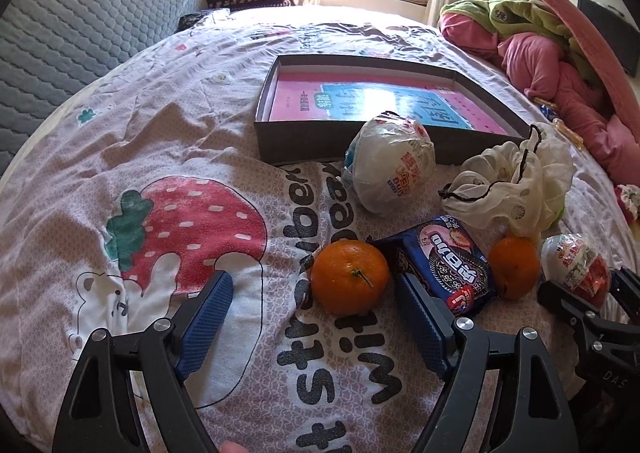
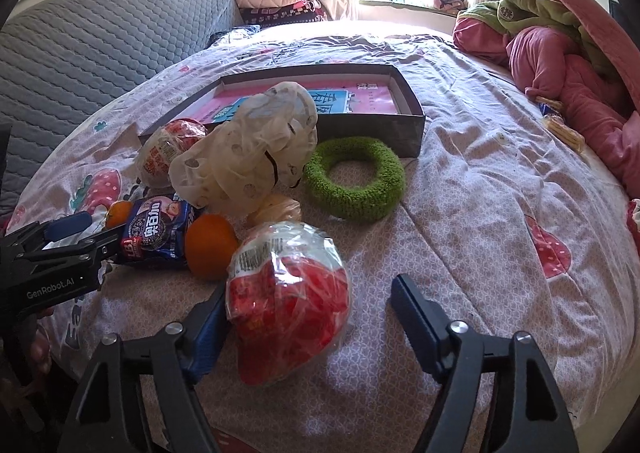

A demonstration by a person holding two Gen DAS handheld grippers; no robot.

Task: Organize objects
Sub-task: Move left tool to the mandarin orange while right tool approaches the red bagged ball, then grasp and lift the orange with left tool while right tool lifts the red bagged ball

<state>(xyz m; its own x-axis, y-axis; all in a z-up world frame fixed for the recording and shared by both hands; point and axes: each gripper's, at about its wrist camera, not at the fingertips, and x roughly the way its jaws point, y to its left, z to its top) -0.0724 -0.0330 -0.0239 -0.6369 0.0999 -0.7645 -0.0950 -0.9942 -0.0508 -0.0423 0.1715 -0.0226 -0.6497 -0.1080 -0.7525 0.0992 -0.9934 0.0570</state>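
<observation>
Left gripper (image 1: 314,303): your jaws gape wide, holding nothing; an orange (image 1: 350,277) sits between the tips, a blue cookie pack (image 1: 444,263) touching the right finger
Right gripper (image 2: 308,299): wide open around a red wrapped ball (image 2: 290,303), left finger against it
Writing: "GenRobot.AI" on the left tool; sheet (image 1: 160,125) reads "with"
Box (image 1: 280,133): beyond the pile, open, pink-and-blue book inside
</observation>
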